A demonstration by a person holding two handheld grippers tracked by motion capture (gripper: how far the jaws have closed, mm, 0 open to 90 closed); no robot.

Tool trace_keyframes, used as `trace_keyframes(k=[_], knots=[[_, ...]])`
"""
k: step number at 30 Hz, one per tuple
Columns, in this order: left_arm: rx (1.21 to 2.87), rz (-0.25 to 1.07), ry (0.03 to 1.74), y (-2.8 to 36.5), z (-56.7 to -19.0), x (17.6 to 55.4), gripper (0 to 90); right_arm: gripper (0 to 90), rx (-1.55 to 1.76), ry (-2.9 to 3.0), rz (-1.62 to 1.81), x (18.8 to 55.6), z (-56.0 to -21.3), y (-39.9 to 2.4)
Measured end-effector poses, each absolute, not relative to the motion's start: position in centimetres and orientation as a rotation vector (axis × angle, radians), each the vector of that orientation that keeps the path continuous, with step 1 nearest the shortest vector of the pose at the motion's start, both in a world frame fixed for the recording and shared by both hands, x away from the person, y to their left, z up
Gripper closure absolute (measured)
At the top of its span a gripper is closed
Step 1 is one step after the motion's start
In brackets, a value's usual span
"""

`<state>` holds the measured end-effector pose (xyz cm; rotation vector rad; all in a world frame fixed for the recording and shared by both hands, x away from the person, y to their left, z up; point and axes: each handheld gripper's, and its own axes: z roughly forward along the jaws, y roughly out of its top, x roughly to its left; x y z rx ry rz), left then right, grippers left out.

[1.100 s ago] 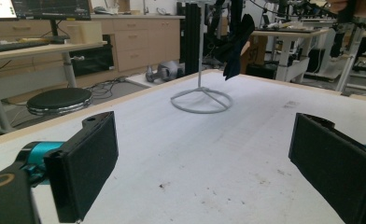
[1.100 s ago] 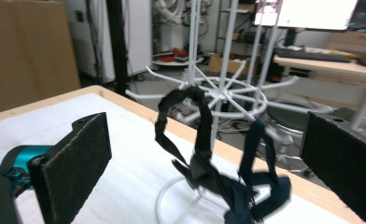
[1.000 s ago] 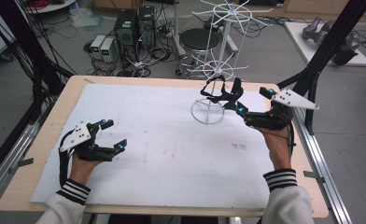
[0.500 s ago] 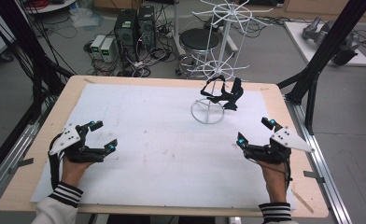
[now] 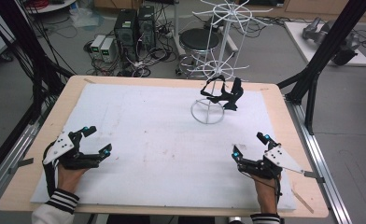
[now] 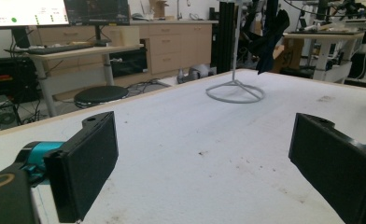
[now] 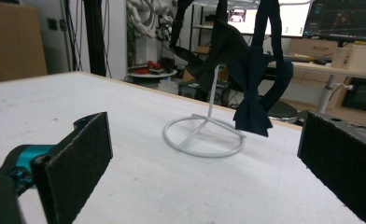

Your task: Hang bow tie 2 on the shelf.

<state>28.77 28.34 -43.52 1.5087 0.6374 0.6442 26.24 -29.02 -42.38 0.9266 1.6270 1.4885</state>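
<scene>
Fingers apart, two grippers, two bow ties

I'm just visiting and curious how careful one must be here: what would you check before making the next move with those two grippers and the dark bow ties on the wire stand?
1. Left gripper open and empty: ok, jaws wide apart, nothing between them.
2. Right gripper open and empty: ok, jaws spread, nothing held.
3. Bow ties hanging on the wire stand: ok, they dangle from its arms above the ring base.
4. Stand upright: ok, its ring base lies flat on the white mat.
5. Path from either gripper to the stand free: ok, bare mat between.
6. How firmly the ties sit on the arms: cannot tell.
</scene>
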Motion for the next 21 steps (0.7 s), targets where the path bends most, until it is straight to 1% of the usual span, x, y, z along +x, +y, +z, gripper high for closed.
trace_keyframes(k=[7,9,21], knots=[[1.485,0.667,0.64,28.1,-44.0,28.3,8.6,2.3,0.911,1.626,1.488,26.2,-43.9,-28.7],[1.483,0.653,0.643,28.0,-44.2,28.3,8.6,2.3,0.897,1.632,1.484,26.2,-44.2,-28.5],[1.464,0.643,0.652,27.4,-44.7,28.1,8.6,2.3,0.905,1.654,1.481,26.5,-44.8,-28.2]])
